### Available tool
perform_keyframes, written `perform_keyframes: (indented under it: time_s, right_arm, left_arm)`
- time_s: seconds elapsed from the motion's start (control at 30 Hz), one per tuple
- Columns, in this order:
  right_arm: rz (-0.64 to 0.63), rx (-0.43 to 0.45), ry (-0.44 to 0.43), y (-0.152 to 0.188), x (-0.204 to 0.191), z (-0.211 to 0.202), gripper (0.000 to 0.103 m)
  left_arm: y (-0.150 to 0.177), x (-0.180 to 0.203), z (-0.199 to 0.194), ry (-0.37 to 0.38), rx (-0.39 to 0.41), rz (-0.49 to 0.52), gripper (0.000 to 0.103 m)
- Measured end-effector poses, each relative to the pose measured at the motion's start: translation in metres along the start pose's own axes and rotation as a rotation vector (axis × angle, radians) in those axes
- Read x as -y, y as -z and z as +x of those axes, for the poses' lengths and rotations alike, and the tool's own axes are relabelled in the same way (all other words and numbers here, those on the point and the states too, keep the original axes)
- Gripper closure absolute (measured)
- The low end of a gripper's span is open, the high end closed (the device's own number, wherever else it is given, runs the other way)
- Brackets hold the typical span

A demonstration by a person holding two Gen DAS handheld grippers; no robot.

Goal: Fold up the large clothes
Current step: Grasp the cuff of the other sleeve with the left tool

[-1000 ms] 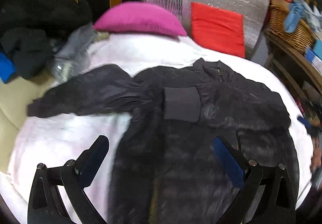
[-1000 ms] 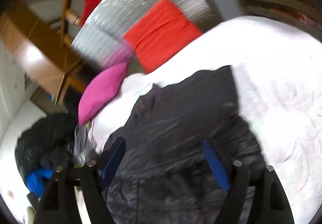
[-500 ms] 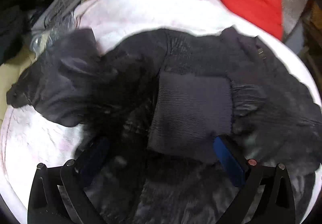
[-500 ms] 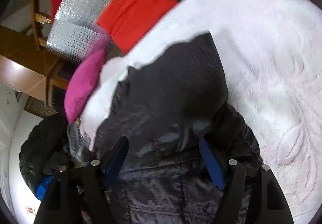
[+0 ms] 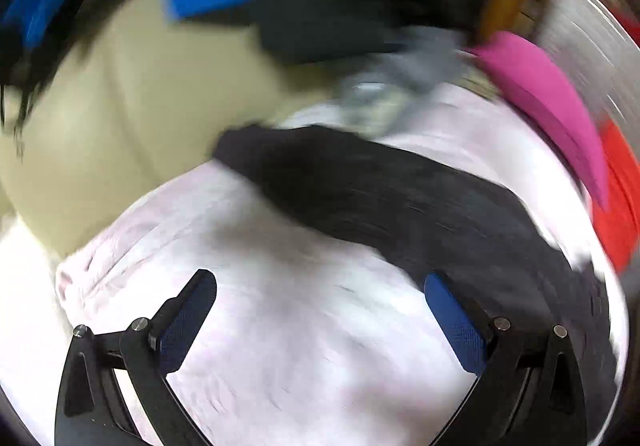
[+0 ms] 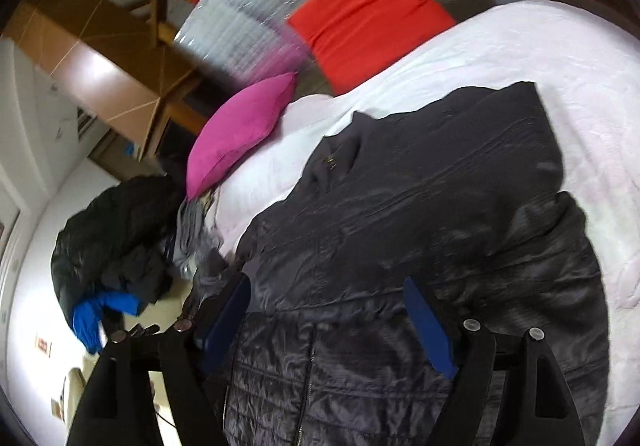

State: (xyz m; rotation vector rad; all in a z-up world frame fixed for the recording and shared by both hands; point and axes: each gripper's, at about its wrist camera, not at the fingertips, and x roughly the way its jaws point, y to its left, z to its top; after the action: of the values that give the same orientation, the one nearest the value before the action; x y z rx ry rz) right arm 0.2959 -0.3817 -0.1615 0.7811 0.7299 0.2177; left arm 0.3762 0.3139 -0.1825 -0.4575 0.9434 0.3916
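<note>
A dark quilted jacket [image 6: 420, 254] lies spread on the white bed cover [image 6: 560, 57], collar toward the pillows. In the blurred left wrist view its one outstretched sleeve [image 5: 380, 197] reaches left across the cover [image 5: 300, 346]. My left gripper [image 5: 320, 310] is open and empty, over bare cover just in front of that sleeve, its right finger at the sleeve's edge. My right gripper [image 6: 328, 322] is open and empty, just above the jacket's body near the zip.
A pink pillow [image 6: 240, 129] and a red cushion [image 6: 368, 17] lie at the head of the bed. A heap of dark and blue clothes [image 6: 108, 246] sits left of the bed. A beige surface [image 5: 120, 125] borders the cover's left edge.
My left gripper has swung left, from over the jacket's folded cuff to the outstretched sleeve and bare cover. My right gripper has pulled back a little and stays over the jacket's body.
</note>
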Motion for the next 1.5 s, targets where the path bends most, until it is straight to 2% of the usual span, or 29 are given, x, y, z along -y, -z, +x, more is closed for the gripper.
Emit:
perform_keyframes:
  time_s: [0.07,0.13,0.27,0.43,0.5,0.53,0.6,0.63,0.67,0.7,0.73,0.77,0.87,0.93,1.03,1.13,1.2,1.3,1.4,1.47,1.5]
  right_arm:
    - [-0.014,0.007,0.001,0.001,-0.002,0.002,0.022]
    - [-0.020,0.022,0.006,0.000,-0.001,0.003,0.022]
    - [-0.005,0.015,0.017,-0.002,0.005,0.009,0.022]
    - [-0.023,0.019,0.030,-0.004,0.006,0.010,0.022]
    - [-0.036,0.031,0.038,-0.006,0.005,0.008,0.022]
    - [-0.038,0.035,0.041,-0.006,0.006,0.008,0.022]
    - [-0.036,0.046,0.047,-0.007,0.008,0.007,0.022]
    - [-0.032,0.049,0.051,-0.008,0.009,0.006,0.022]
    - [-0.027,0.051,0.053,-0.008,0.011,0.005,0.022]
    - [-0.024,0.055,0.055,-0.009,0.012,0.004,0.022]
    - [-0.024,0.060,0.057,-0.009,0.013,0.003,0.022]
    - [-0.024,0.068,0.064,-0.010,0.013,0.001,0.022]
    - [-0.016,0.089,0.068,-0.011,0.015,-0.004,0.022]
    - [-0.010,0.100,0.066,-0.012,0.015,-0.007,0.022]
    - [0.006,0.105,0.056,-0.012,0.017,-0.013,0.022]
    - [0.005,0.128,0.050,-0.012,0.017,-0.022,0.022]
    - [0.006,0.136,0.057,-0.013,0.017,-0.026,0.022]
    - [0.025,0.131,0.051,-0.013,0.021,-0.027,0.022]
    - [0.030,0.126,0.055,-0.014,0.023,-0.025,0.022]
    - [0.034,0.115,0.055,-0.014,0.024,-0.022,0.022]
    - [0.036,0.107,0.057,-0.014,0.024,-0.020,0.022]
  left_arm:
    - [-0.008,-0.020,0.021,0.007,-0.028,-0.094,0.000]
    - [-0.016,-0.028,0.037,0.026,-0.044,-0.141,0.000]
    - [-0.031,-0.017,0.073,0.049,-0.068,-0.214,0.000]
    - [-0.036,-0.009,0.098,0.084,-0.083,-0.296,0.001]
    - [-0.039,-0.005,0.102,0.097,-0.069,-0.293,0.014]
    - [-0.040,-0.003,0.105,0.108,-0.065,-0.288,0.029]
    - [-0.043,0.001,0.108,0.091,-0.063,-0.275,0.036]
    - [-0.043,0.002,0.109,0.079,-0.052,-0.270,0.043]
    - [-0.044,0.002,0.110,0.075,-0.043,-0.270,0.058]
    - [-0.044,0.001,0.110,0.075,-0.032,-0.273,0.064]
    - [-0.046,0.002,0.113,0.078,-0.028,-0.279,0.078]
    - [-0.046,-0.001,0.111,0.090,-0.019,-0.293,0.086]
    - [-0.047,-0.002,0.094,0.135,0.050,-0.292,0.094]
    - [-0.049,0.002,0.077,0.130,0.087,-0.258,0.095]
    - [-0.049,0.005,0.068,0.115,0.062,-0.256,0.095]
    - [-0.043,-0.002,0.060,0.138,0.066,-0.271,0.095]
    - [-0.038,-0.007,0.060,0.143,0.059,-0.268,0.095]
    - [-0.034,-0.016,0.073,0.173,0.025,-0.314,0.095]
    - [-0.028,-0.026,0.086,0.192,-0.034,-0.379,0.076]
    - [-0.026,-0.030,0.094,0.220,-0.053,-0.433,0.043]
    - [-0.025,-0.029,0.097,0.225,-0.049,-0.450,0.038]
